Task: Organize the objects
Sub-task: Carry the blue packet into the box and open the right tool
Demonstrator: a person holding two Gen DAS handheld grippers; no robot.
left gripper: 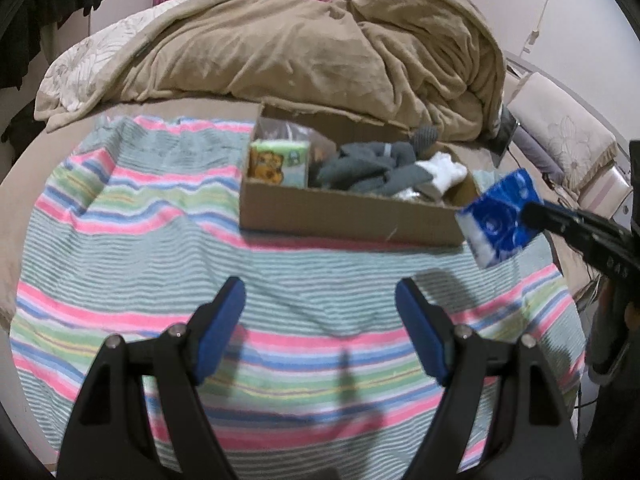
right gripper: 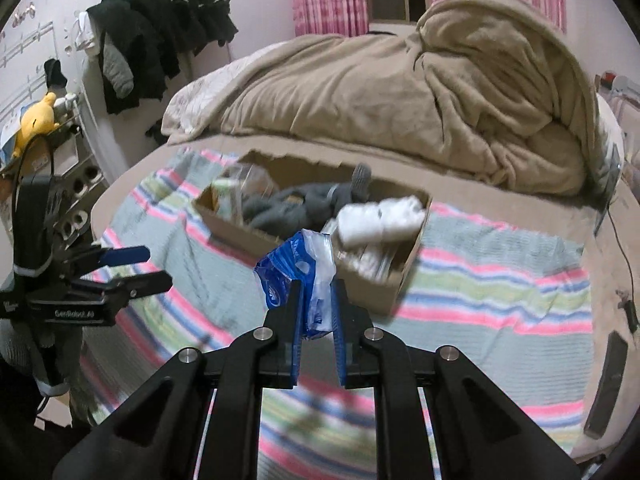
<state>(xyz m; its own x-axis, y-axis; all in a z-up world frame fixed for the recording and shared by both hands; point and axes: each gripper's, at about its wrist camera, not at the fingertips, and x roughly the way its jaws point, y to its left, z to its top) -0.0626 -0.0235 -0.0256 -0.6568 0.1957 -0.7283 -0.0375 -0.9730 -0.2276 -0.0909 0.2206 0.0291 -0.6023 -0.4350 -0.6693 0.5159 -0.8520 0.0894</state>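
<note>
Right gripper [right gripper: 316,300] is pinching the blue tissue pack [right gripper: 294,276] by one end, so the pack sticks out past the fingertips toward the cardboard box [right gripper: 376,288], held up just short of the box's near wall. Left gripper [left gripper: 320,300] sits spread and empty, farther from the box, over the striped towel [left gripper: 120,240].

Blurred box contents [right gripper: 360,258], perhaps bags, tissue pack [right gripper: 294,280] print unreadable
</note>
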